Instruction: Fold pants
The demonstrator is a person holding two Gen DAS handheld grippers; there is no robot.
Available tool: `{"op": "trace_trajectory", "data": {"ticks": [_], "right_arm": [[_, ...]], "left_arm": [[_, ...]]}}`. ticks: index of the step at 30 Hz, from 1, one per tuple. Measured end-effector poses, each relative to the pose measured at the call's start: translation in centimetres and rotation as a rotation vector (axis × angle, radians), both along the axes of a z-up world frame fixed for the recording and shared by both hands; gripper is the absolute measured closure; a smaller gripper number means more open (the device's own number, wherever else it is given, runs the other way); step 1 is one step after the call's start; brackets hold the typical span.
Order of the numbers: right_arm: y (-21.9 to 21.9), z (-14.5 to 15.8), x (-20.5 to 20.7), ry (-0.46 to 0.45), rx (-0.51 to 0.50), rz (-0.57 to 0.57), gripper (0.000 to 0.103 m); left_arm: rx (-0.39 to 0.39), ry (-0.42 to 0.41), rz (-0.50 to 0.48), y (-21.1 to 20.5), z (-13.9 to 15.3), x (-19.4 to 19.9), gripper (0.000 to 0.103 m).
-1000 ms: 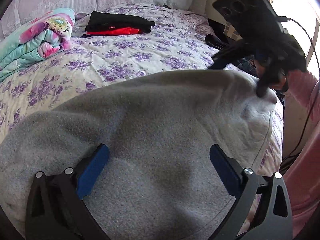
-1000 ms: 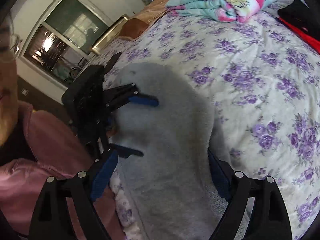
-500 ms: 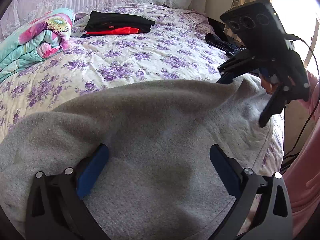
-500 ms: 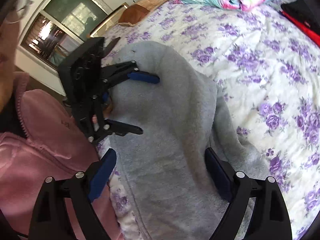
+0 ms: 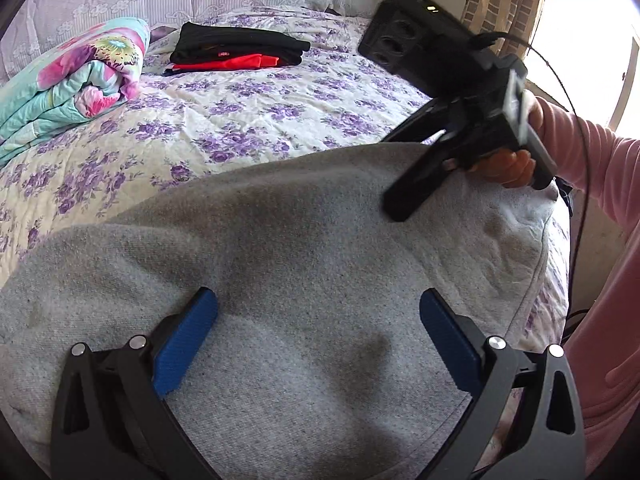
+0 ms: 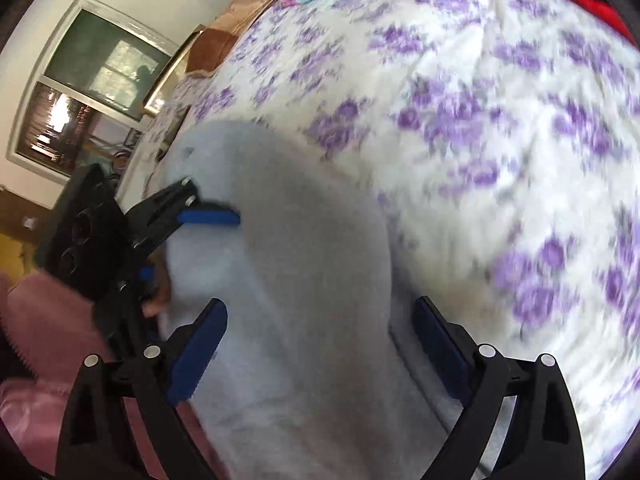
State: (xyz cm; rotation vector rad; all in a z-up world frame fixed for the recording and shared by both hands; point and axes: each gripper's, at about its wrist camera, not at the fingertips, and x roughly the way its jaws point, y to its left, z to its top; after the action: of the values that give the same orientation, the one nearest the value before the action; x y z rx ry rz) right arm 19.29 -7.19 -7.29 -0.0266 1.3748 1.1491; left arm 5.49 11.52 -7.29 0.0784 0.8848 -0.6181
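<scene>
Grey pants (image 5: 304, 264) fill the lower half of the left wrist view, spread over a bed (image 5: 248, 120) with a purple flower print. The left gripper (image 5: 316, 332) sits at the bottom of that frame, its blue pads wide apart, with cloth lying below them and nothing pinched. The right gripper (image 5: 404, 176) enters from the upper right, held in a hand (image 5: 504, 164) with a pink sleeve, its tips just above the far edge of the pants.

In the blurred right wrist view the right gripper (image 6: 316, 344) is at the bottom centre, jaws spread wide; they have just been opening, and the pants (image 6: 288, 280) run between the pads without being squeezed. The left gripper (image 6: 200, 248) shows at middle left, also open over the cloth.

A folded quilt (image 5: 68, 84) and a black-and-red stack of clothes (image 5: 236, 50) lie in the upper left.

The step looks like a pause between folds: both grippers free, ready to take fresh holds. Next, each probably needs to close on an edge so the cloth can be lifted and doubled over.
</scene>
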Motion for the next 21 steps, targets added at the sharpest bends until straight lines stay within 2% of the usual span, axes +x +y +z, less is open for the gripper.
{"op": "trace_trajectory", "data": {"ticks": [5, 7, 9, 11, 13, 16, 21], "right_arm": [[-0.7, 2.7, -3.2, -0.005, 0.089, 0.124, 0.007], [0.0, 2.3, -4.1, -0.063, -0.003, 0.159, 0.007], [0.6, 1.2, -4.1, -0.117, -0.152, 0.146, 0.008], [0.9, 0.8, -4.2, -0.118, -0.196, 0.145, 0.008], [0.9, 1.3, -4.5, -0.065, -0.132, 0.169, 0.007], [1.0, 1.7, -3.4, 0.024, 0.05, 0.16, 0.004], [2.7, -1.0, 0.7, 0.158, 0.236, 0.081, 0.004]], "left_arm": [[0.0, 0.001, -0.001, 0.0, 0.0, 0.0, 0.004], [0.003, 0.0, -0.003, 0.1, 0.0, 0.0, 0.004], [0.004, -0.001, -0.003, 0.0, 0.0, 0.0, 0.004], [0.005, 0.0, -0.003, 0.0, 0.0, 0.0, 0.004], [0.005, 0.0, -0.003, 0.0, 0.0, 0.0, 0.004], [0.009, -0.001, -0.002, 0.0, 0.0, 0.1, 0.004], [0.016, -0.003, -0.004, 0.0, -0.1, 0.2, 0.004]]}}
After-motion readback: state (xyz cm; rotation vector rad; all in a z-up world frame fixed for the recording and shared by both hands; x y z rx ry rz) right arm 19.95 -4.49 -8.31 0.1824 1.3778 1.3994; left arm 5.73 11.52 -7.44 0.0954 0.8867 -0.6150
